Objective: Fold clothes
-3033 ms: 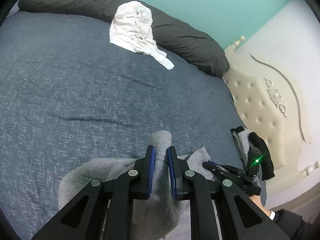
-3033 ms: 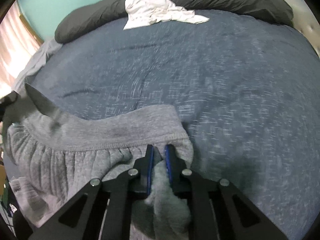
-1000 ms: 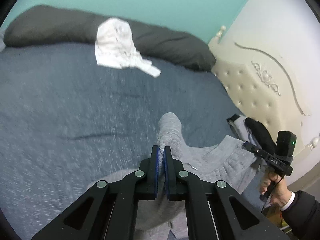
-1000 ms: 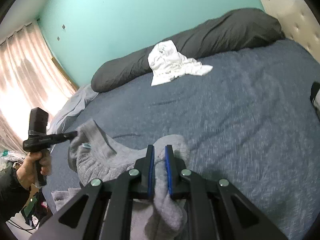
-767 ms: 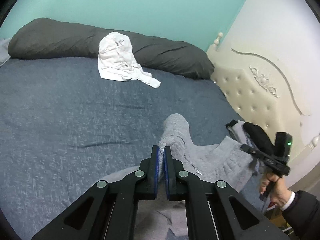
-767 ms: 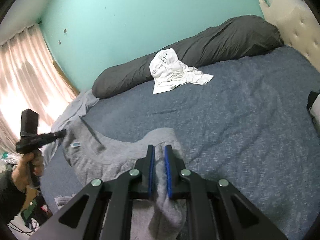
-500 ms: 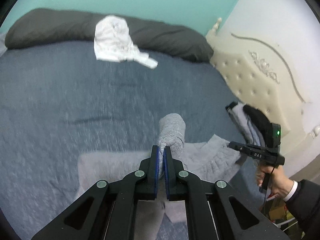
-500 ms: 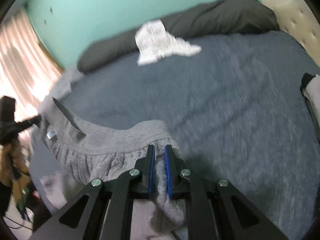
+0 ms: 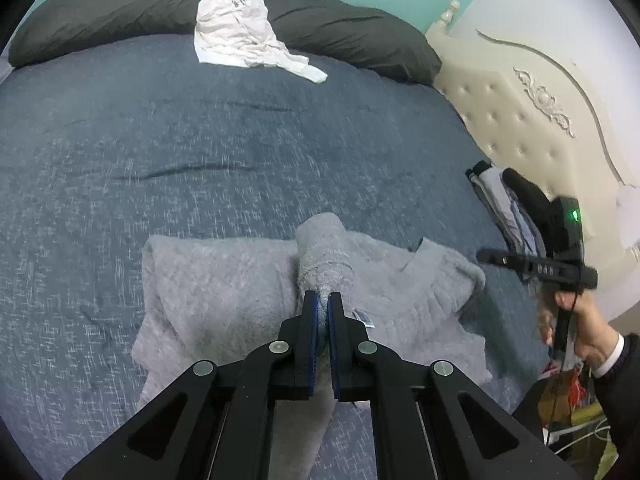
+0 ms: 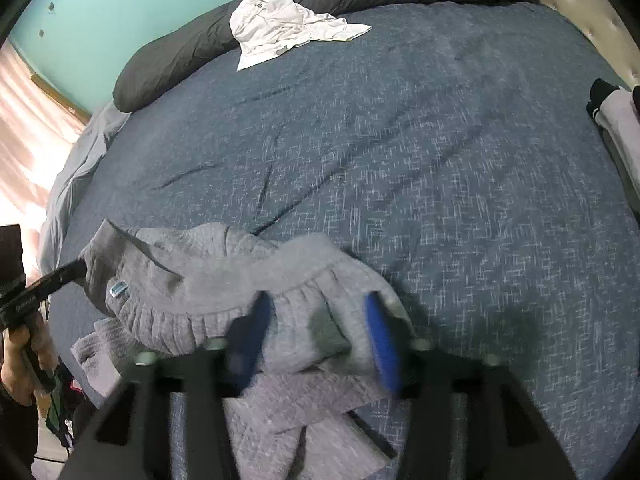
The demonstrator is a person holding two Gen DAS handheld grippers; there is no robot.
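Nearest the cameras, the left gripper [image 9: 322,304] is clamped on a bunched fold of the grey garment [image 9: 240,280], which lies crumpled on the blue bedspread [image 9: 200,140]. Beside it, the right gripper [image 10: 316,332] has its jaws opening, grey fabric lying loose between the blue pads. Farther off, a white garment [image 10: 280,24] rests against the dark pillow [image 9: 352,36].

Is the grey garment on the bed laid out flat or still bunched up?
Bunched up. The grey garment lies in rumpled, overlapping layers on the blue bedspread, its gathered waistband curled, and one end is still pinched in the left gripper.
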